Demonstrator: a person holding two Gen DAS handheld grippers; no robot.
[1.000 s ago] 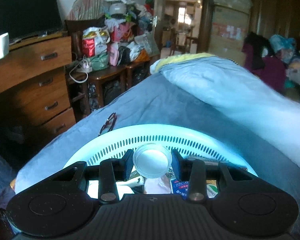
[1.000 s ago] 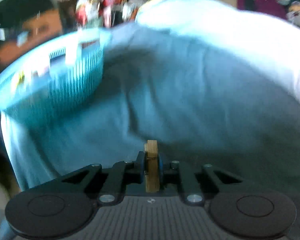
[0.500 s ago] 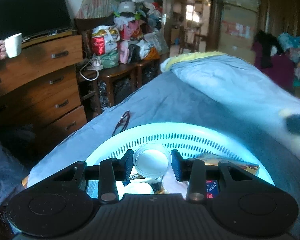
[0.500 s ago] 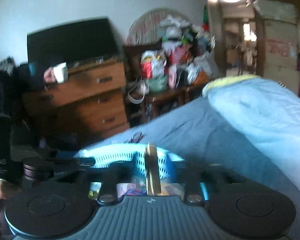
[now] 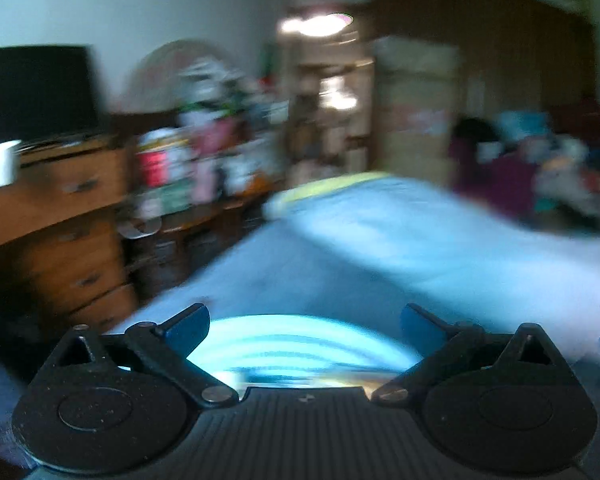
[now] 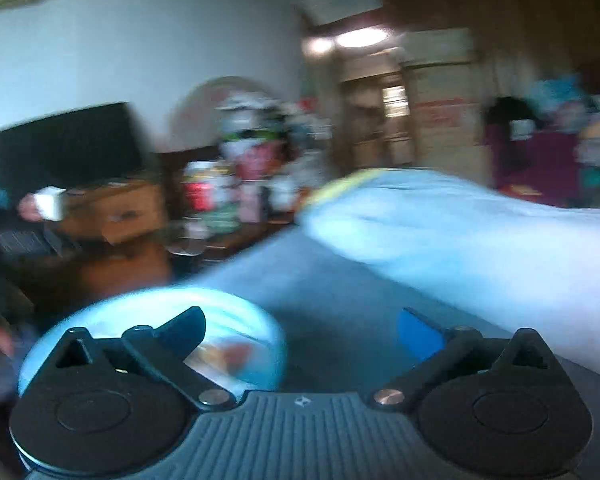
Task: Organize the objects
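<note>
My left gripper (image 5: 304, 330) has its fingers (image 5: 188, 326) spread wide with nothing between them, and the light blue basket (image 5: 300, 350) lies just beyond and below them on the bed (image 5: 300, 276). My right gripper (image 6: 300, 330) is likewise released and bare; from it the basket (image 6: 236, 320) sits off behind its left finger (image 6: 184, 326). Both views are blurred, so the basket's contents are unreadable. A wooden dresser (image 5: 60, 220) stands far off to the left.

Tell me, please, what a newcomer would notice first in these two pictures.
Probably the round light-blue plastic basket, glowing just ahead of the open left hand-held gripper. Next comes the pale blue quilt piled on the grey-blue bed, beyond the open right hand-held gripper. Everything is blurred.
</note>
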